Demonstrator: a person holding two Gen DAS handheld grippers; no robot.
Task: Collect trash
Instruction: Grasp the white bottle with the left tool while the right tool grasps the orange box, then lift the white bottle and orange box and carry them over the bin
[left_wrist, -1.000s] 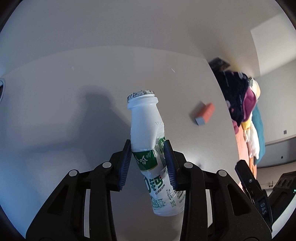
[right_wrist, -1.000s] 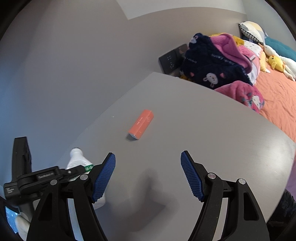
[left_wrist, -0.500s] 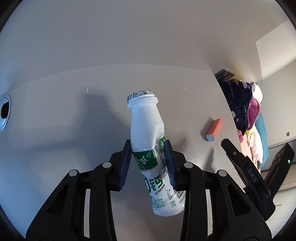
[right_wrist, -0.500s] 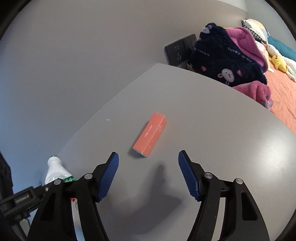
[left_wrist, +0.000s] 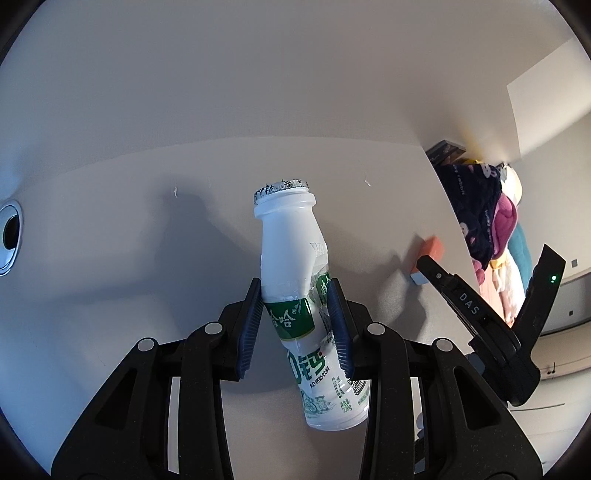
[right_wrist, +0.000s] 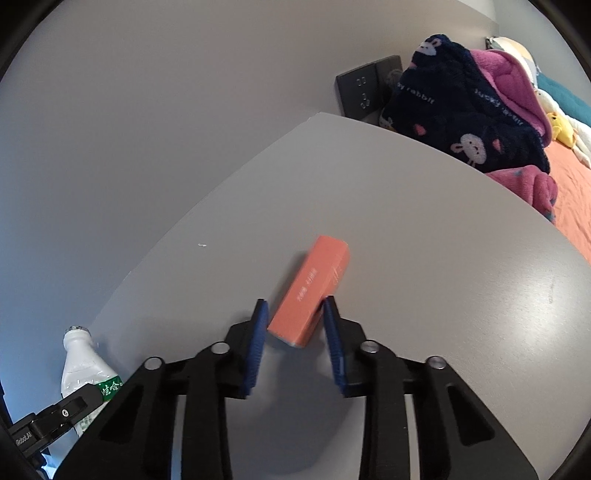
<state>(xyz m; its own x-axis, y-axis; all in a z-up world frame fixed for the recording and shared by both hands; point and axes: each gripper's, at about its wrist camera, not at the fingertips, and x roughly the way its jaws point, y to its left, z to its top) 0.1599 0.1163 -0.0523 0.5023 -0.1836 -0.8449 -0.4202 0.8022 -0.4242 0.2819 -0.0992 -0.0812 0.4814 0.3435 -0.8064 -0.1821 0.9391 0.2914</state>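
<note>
- Trash on the grey bench (right_wrist: 424, 258) comes to two pieces: a white drink bottle (left_wrist: 291, 258) and an orange carton (right_wrist: 317, 288).
- White drink bottle, with a green label and a torn foil rim at its mouth, is clamped at its dented waist between the blue pads of the left hand-held gripper (left_wrist: 295, 325); both pads press on it, and it is carried tilted, mouth pointing away from the camera and base toward it, above the bench top.
- Orange carton, long and narrow with a grey end face, lies flat on the bench, its near end between the two fingers of the right hand-held gripper (right_wrist: 295, 332).
- Right hand-held gripper's jaws have just been closing around that near end; the right pad looks to be against the carton's side, while a thin gap shows between the left pad and the carton, so I cannot tell whether the grip is firm.
- From the left wrist view the carton's far end peeks out behind the black body of the right hand-held gripper, near the bench's right edge.
- Round metal grommet (left_wrist: 9, 236) is set in the bench at the far left.
- Dark wall socket plate (right_wrist: 369, 88) sits on the wall past the bench's far corner.
- Beyond the bench, a heap of navy and pink fleece (right_wrist: 461, 110) lies on a bed with an orange sheet (right_wrist: 572, 192), with soft toys (right_wrist: 561, 125) behind.
</note>
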